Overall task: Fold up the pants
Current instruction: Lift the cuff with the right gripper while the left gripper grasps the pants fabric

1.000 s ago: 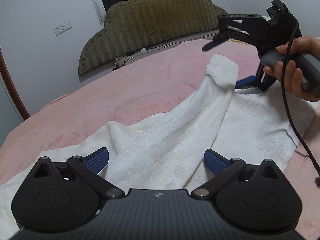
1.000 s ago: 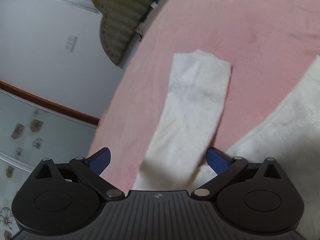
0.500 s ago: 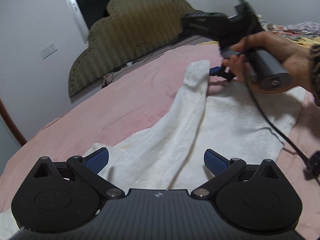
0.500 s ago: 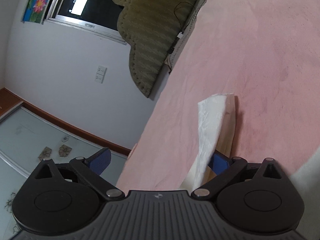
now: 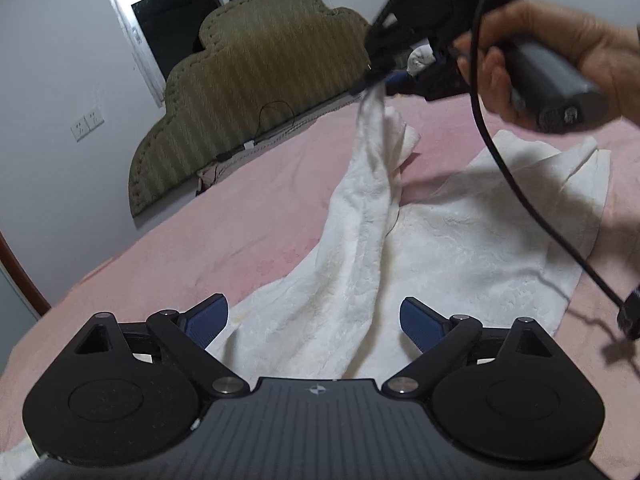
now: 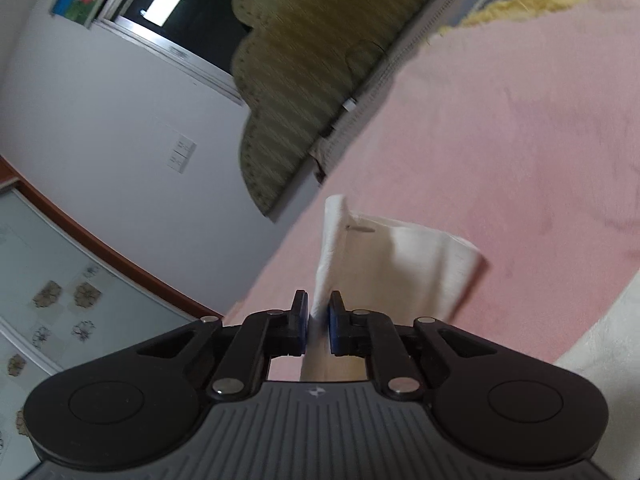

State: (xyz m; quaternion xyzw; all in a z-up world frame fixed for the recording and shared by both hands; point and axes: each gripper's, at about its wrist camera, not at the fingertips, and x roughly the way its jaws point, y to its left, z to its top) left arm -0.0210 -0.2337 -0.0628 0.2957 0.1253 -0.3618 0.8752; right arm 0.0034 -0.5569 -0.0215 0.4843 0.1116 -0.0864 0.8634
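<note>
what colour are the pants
White pants, faintly embossed pattern; the left wrist view shows them best.

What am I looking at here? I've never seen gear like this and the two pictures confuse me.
No robot here: a person holds one set of tongs in each hand, and each carries a camera looking forward along its fingers. The left view shows the left tongs wide open above white pants spread on a pink bed, and the person's right hand gripping the other tool. The right view shows the right tongs shut on the end of one pant leg, lifted off the bed. Behind stand an olive headboard and a window.
</note>
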